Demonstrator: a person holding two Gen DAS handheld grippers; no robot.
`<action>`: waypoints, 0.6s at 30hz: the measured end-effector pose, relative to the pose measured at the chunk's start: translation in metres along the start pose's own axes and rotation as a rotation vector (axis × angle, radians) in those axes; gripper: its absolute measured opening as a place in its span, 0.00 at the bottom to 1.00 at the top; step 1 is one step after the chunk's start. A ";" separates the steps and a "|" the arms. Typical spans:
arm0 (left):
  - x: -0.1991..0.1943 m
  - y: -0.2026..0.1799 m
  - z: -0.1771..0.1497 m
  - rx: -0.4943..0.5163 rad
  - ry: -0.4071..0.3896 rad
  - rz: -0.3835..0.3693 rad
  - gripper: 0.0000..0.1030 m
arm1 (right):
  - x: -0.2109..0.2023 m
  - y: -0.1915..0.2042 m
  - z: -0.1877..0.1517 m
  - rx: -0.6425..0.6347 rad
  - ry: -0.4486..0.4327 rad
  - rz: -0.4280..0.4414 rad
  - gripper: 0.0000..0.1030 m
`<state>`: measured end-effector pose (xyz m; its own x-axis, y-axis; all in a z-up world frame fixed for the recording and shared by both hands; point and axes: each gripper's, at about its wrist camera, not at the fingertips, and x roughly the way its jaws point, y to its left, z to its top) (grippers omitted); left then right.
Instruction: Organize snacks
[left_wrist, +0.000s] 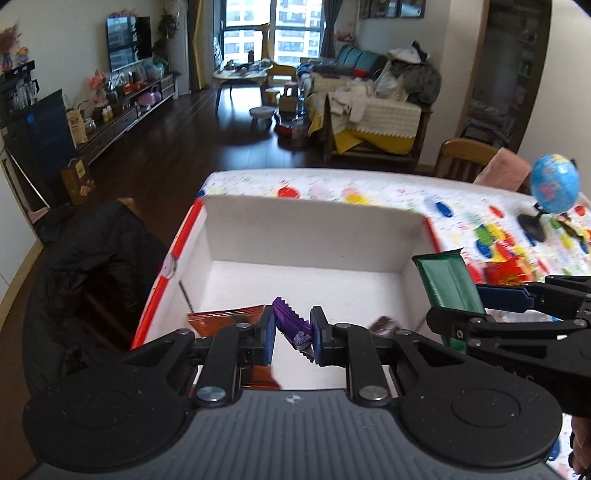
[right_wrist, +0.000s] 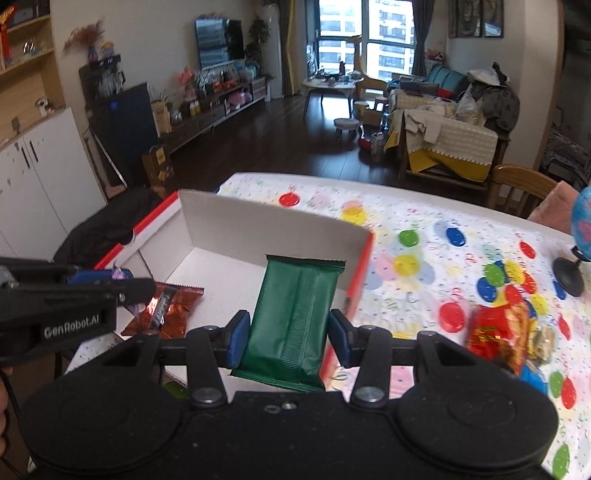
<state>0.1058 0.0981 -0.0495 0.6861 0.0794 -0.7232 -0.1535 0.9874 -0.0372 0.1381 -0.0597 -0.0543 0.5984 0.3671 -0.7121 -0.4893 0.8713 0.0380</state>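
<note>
The left gripper (left_wrist: 293, 328) hangs over the near part of the white box (left_wrist: 306, 236), its blue pads clenched on a purple wrapper (left_wrist: 291, 325) that sits tilted between them, one crimped end up toward 11 o'clock, the other down toward 5 o'clock; in the right wrist view the same gripper (right_wrist: 122, 286) enters from 9 o'clock, and only a sliver of purple shows at its tip.

The right gripper (right_wrist: 284, 338) grasps a green packet (right_wrist: 295, 317) by its long sides, the packet standing nearly upright with its top edge toward 12 o'clock; it is over the box's right wall (right_wrist: 360, 273), the red-edged one; seen from the left wrist, the right gripper (left_wrist: 476, 306) comes in from 3 o'clock with the green packet (left_wrist: 448, 284) held just at the box's right rim.

Inside the box an orange-brown bag (right_wrist: 164, 310) lies flat on the floor near the left gripper's tip; from the left wrist it (left_wrist: 225, 317) shows at 9 o'clock of the purple wrapper, partly hidden by the finger; a small dark snack (left_wrist: 384, 325) lies on the box floor at 3 o'clock of the wrapper, too blurred to name.

On the dotted tablecloth (right_wrist: 424, 236), to the box's right, a red bag (right_wrist: 498, 336) lies at 3 o'clock; a globe (left_wrist: 554, 182) stands beyond it toward 2 o'clock.
</note>
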 end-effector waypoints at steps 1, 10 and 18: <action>0.004 0.004 0.001 0.000 0.006 0.005 0.19 | 0.005 0.002 0.000 -0.002 0.007 0.005 0.43; 0.042 0.017 0.002 0.022 0.083 0.011 0.19 | 0.043 0.022 -0.002 -0.056 0.090 0.022 0.43; 0.065 0.009 -0.009 0.061 0.162 0.025 0.19 | 0.061 0.025 -0.009 -0.055 0.140 0.020 0.43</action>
<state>0.1428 0.1111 -0.1032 0.5582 0.0860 -0.8252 -0.1221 0.9923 0.0208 0.1565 -0.0184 -0.1026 0.4958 0.3323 -0.8023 -0.5367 0.8436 0.0177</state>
